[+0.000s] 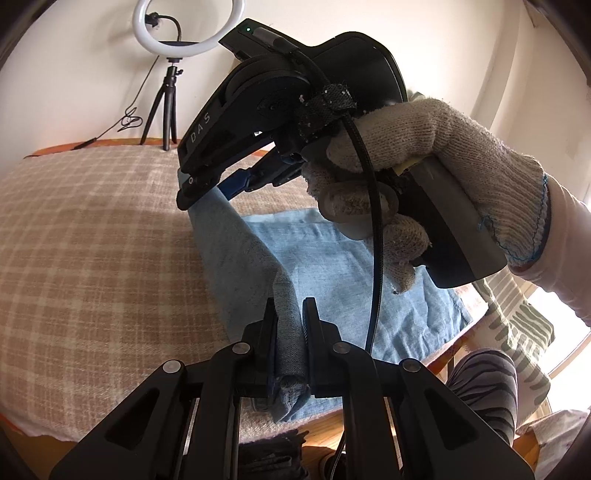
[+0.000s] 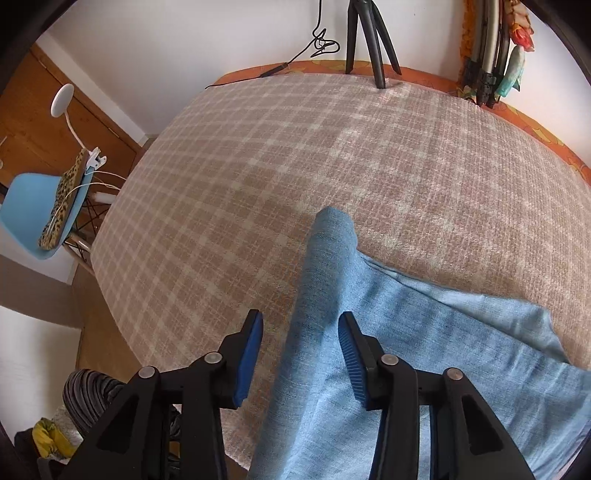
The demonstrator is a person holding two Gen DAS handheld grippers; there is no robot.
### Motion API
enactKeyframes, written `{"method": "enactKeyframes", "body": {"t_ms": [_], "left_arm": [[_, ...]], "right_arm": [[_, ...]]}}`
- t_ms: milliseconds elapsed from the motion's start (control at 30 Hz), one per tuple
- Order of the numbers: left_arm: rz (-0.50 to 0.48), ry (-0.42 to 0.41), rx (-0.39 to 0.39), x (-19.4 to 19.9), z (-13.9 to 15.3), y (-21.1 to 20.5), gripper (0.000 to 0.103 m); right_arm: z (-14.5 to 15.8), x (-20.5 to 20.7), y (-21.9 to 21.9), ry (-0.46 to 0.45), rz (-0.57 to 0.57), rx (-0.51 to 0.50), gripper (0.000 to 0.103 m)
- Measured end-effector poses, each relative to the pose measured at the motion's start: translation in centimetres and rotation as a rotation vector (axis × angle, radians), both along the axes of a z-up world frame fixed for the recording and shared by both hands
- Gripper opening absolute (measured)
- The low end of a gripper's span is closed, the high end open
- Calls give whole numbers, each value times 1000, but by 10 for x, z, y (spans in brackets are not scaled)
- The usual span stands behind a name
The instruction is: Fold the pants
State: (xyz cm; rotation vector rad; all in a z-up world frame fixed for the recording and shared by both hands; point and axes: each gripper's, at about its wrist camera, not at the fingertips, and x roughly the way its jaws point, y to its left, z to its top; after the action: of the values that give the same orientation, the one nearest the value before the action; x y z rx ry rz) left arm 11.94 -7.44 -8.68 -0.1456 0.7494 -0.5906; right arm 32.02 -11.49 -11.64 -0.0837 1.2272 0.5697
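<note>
Light blue pants lie on the plaid-covered bed, with one edge lifted into a ridge. My left gripper is shut on a bunched fold of that ridge near the bed's front edge. In the left wrist view my right gripper, held by a gloved hand, hovers over the far end of the ridge. In the right wrist view the right gripper stands open, its blue pads on either side of the raised fold of the pants without pressing it.
A ring light on a tripod stands at the bed's far edge, its legs and cable near the wall. A blue chair sits off the left side. A striped trouser leg of the person is at the front right.
</note>
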Motion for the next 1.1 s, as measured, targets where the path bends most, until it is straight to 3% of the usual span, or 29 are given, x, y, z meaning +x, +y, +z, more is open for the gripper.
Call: {"method": "enactKeyframes", "body": {"t_ms": [100, 200, 700, 1100], "left_arm": [[-13, -5, -6, -1, 3, -6, 11], [-35, -20, -5, -2, 8, -17, 11], [-219, -40, -58, 1, 25, -113, 11], [-369, -39, -79, -1, 31, -203, 11]], "right_arm": [[3, -2, -9, -21, -15, -7, 9], [9, -4, -28, -40, -48, 12, 5], [31, -20, -168, -130, -262, 136, 3], [43, -31, -284, -176, -428, 130, 3]]}}
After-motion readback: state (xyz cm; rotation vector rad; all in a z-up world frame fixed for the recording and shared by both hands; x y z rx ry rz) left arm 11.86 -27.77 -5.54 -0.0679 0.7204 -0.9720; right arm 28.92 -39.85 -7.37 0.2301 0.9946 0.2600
